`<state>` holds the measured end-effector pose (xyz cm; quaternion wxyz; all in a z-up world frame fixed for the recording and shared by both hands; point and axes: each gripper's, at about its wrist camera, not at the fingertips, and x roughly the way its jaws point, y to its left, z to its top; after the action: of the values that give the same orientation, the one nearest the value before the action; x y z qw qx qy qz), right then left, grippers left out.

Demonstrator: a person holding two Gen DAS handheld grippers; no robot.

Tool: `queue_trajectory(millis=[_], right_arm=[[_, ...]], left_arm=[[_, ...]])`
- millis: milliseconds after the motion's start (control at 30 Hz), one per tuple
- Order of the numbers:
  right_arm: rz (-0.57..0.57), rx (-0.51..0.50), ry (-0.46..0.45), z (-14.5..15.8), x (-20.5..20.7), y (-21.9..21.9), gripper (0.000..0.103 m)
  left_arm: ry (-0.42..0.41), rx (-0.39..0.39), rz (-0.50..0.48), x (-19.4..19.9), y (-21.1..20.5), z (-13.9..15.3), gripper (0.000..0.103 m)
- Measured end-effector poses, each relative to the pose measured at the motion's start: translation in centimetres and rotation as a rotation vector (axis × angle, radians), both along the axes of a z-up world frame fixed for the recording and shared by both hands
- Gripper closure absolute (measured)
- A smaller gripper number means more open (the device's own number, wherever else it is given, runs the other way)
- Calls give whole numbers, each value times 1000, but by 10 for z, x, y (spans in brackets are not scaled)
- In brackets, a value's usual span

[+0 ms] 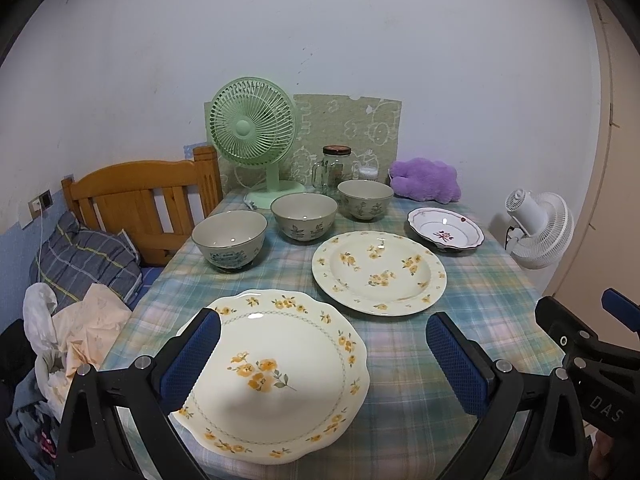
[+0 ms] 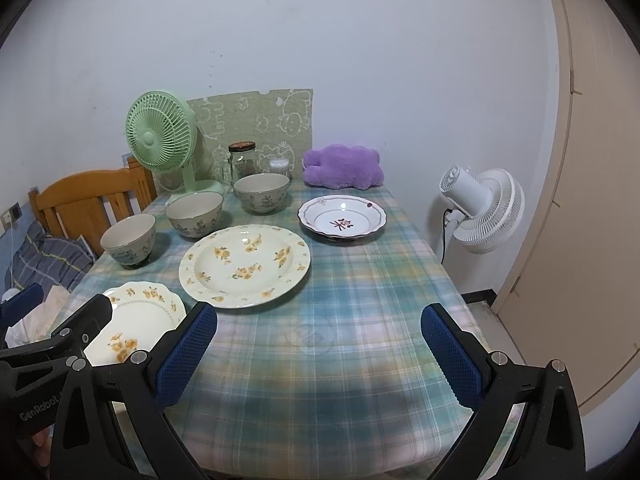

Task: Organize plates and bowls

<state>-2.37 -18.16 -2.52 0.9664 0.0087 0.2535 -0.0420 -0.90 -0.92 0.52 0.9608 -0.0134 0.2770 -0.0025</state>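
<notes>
A scalloped yellow-flower plate [image 1: 276,376] lies nearest on the plaid table [image 1: 480,300]; my open, empty left gripper [image 1: 320,344] hovers over it. Behind it lie a large round yellow-flower plate [image 1: 378,272] and a small white dish with a red motif [image 1: 445,232]. Three grey floral bowls [image 1: 229,238] [image 1: 304,216] [image 1: 365,199] stand in a row. My right gripper [image 2: 320,336] is open and empty above bare tablecloth [image 2: 340,360]; the same plates [image 2: 136,324] [image 2: 244,266], the dish [image 2: 342,220] and the bowls [image 2: 129,240] [image 2: 195,213] [image 2: 262,192] show there.
At the table's back stand a green fan [image 1: 254,132], a glass jar [image 1: 334,168] and a purple plush [image 1: 424,180]. A wooden headboard [image 1: 140,204] and bedding [image 1: 80,264] are on the left. A white floor fan [image 1: 536,228] and a door [image 2: 580,200] are on the right.
</notes>
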Motion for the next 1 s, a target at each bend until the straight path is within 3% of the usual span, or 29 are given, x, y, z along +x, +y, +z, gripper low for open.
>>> queue_trajectory(millis=[1000], right_arm=[[1,0,-2,0,-2,-1,0]], left_arm=[[-4,5,-2,-4,-2,3,0]])
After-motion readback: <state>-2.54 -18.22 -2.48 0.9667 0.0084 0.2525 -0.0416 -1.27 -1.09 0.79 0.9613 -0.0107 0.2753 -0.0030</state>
